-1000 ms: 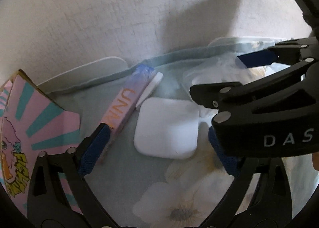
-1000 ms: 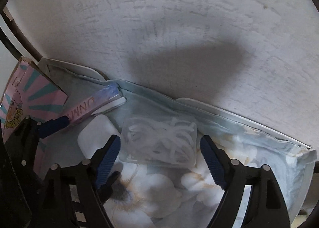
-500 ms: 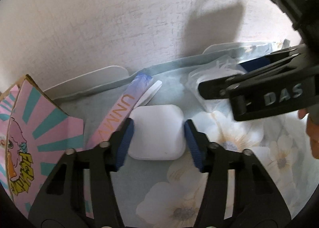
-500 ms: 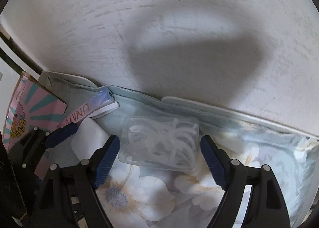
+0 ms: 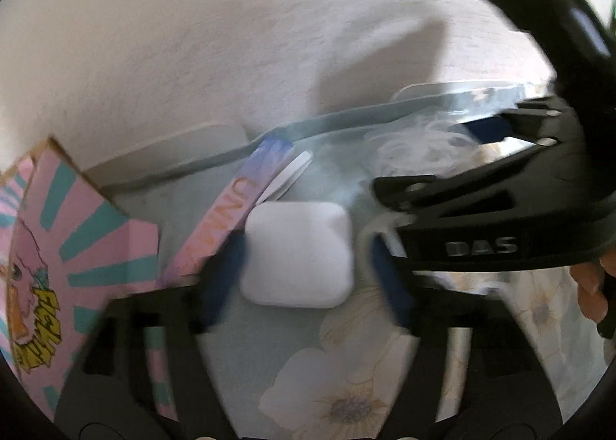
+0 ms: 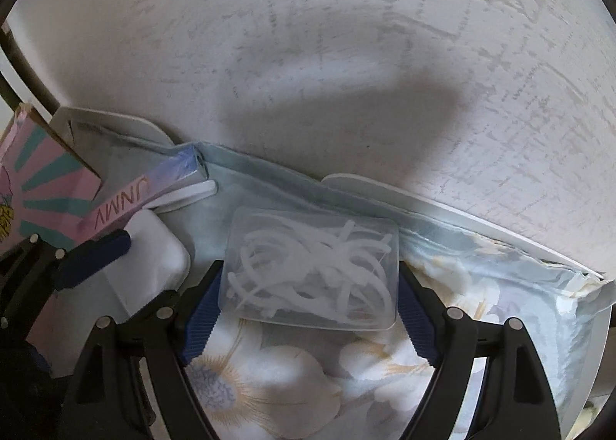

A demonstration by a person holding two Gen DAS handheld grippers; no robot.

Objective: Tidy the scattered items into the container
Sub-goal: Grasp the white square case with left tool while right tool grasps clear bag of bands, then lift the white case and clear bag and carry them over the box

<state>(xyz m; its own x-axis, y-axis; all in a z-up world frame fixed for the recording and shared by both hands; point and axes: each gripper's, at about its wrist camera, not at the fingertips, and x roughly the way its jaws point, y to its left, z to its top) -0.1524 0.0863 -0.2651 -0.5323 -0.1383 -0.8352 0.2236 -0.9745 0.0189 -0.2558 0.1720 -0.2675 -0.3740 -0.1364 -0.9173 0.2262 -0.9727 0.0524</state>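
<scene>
My left hand-held gripper (image 5: 304, 274) has reopened around the white case (image 5: 296, 253); my right hand-held gripper (image 6: 308, 301), apart, brackets the clear pouch (image 6: 313, 268) in the floral container (image 6: 462, 274).

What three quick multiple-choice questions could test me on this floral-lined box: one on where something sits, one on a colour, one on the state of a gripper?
1. The clear bag of white ties lies:
A. between the right gripper's fingers
B. on the wall
C. under the pink box

2. The finger pads are:
A. red
B. blue
C. yellow

3. The left gripper is:
A. shut on nothing
B. out of view
C. open around the white case

Answers:
1 A, the bag sits between the two pads of the right gripper.
2 B, both pads look dark blue.
3 C, a gap shows beside the case.
</scene>
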